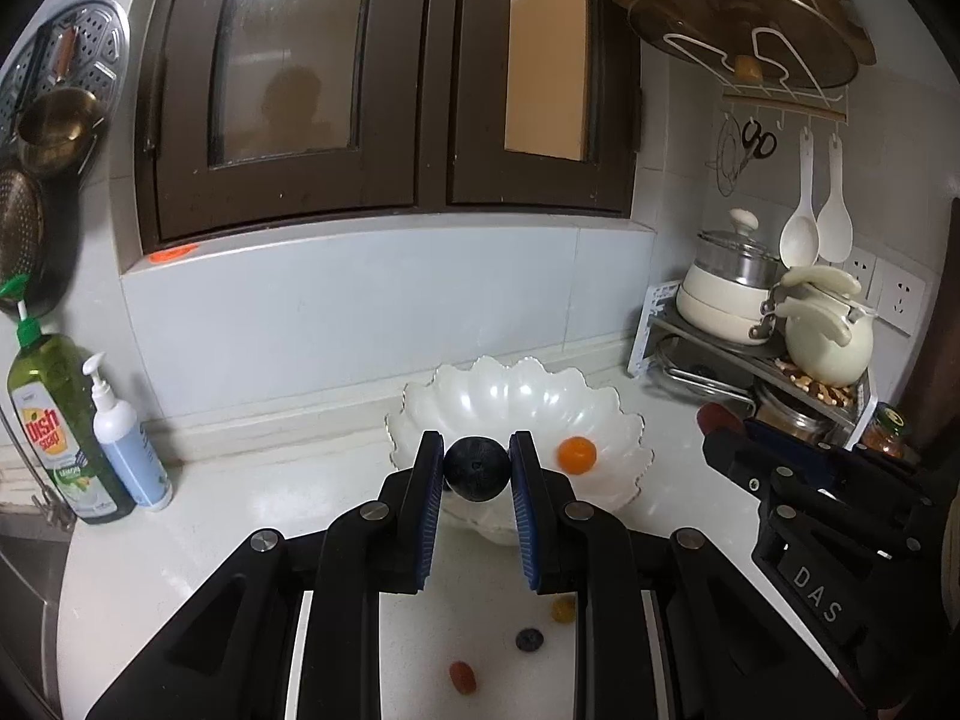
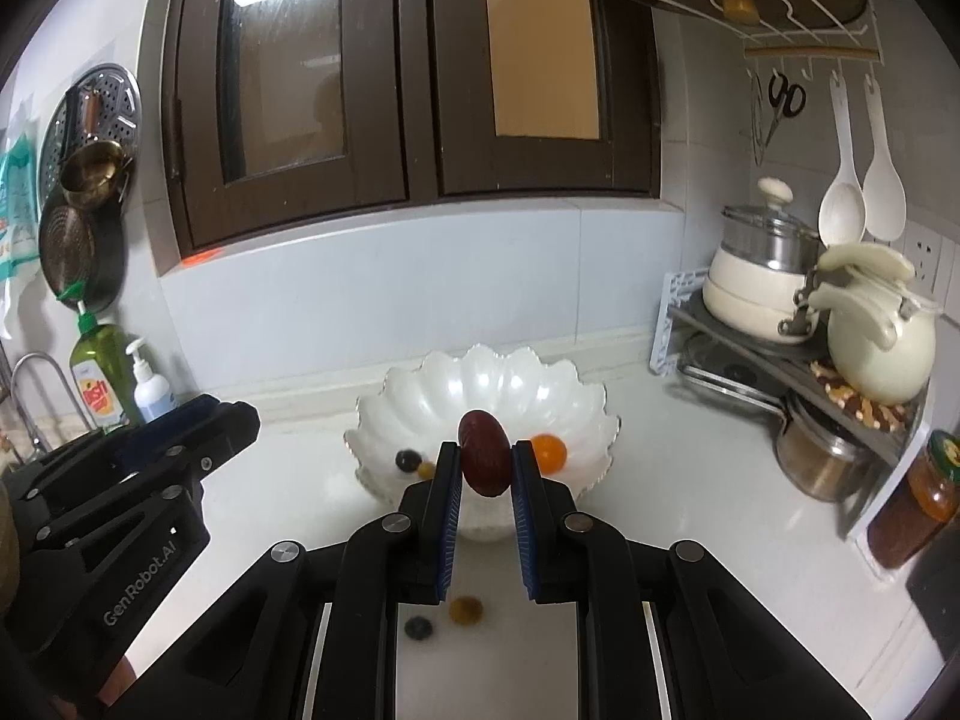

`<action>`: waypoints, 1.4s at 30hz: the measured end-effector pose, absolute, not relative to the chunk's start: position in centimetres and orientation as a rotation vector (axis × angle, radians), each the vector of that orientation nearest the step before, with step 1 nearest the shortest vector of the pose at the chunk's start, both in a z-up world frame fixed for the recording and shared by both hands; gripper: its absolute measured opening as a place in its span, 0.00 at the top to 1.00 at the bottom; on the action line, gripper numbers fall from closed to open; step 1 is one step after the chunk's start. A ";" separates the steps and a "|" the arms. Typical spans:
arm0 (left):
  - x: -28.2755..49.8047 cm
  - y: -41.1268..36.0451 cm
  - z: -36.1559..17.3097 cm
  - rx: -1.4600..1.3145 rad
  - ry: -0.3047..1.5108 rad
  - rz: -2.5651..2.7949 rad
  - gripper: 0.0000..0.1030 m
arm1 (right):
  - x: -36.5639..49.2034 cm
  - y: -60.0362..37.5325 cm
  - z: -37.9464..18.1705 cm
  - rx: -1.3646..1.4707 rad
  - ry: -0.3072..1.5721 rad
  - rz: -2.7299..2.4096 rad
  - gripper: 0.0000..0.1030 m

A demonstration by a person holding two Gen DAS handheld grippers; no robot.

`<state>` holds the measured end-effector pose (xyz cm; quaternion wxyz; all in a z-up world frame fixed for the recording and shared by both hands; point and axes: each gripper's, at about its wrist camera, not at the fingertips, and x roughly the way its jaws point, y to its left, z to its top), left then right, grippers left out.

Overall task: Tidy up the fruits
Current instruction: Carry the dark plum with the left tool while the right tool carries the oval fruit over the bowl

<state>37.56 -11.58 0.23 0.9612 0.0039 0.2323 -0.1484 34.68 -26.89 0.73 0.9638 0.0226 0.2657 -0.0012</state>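
In the left wrist view my left gripper (image 1: 477, 462) is shut on a round black fruit (image 1: 476, 471), held just in front of the white scalloped bowl (image 1: 516, 387). An orange fruit (image 1: 576, 455) lies inside the bowl. My right gripper (image 2: 486, 459) is shut on a dark red oval fruit (image 2: 485, 457) over the bowl's (image 2: 480, 381) near rim. The orange fruit (image 2: 549, 451) sits to its right. A small dark fruit (image 2: 408, 460) and a yellowish one (image 2: 426, 469) show at the bowl's left side. Each view shows the other gripper (image 1: 729, 429) (image 2: 237, 420) beside it.
Small loose fruits lie on the white counter below the grippers (image 1: 529, 639) (image 1: 463, 677) (image 2: 467, 609). Dish soap (image 1: 57, 426) and a pump bottle (image 1: 123, 438) stand at left by the sink. A rack with pots (image 2: 774, 294) and jars (image 2: 918, 498) fills the right corner.
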 end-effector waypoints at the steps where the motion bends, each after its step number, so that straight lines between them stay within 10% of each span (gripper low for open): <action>1: 37.9 -11.6 0.4 0.007 0.470 -0.305 0.78 | 34.9 -26.9 0.9 0.043 0.534 -0.004 0.82; 42: 56.1 -16.7 -3.1 0.108 0.836 -0.373 0.78 | 55.0 -30.1 -4.3 0.106 0.924 0.032 0.82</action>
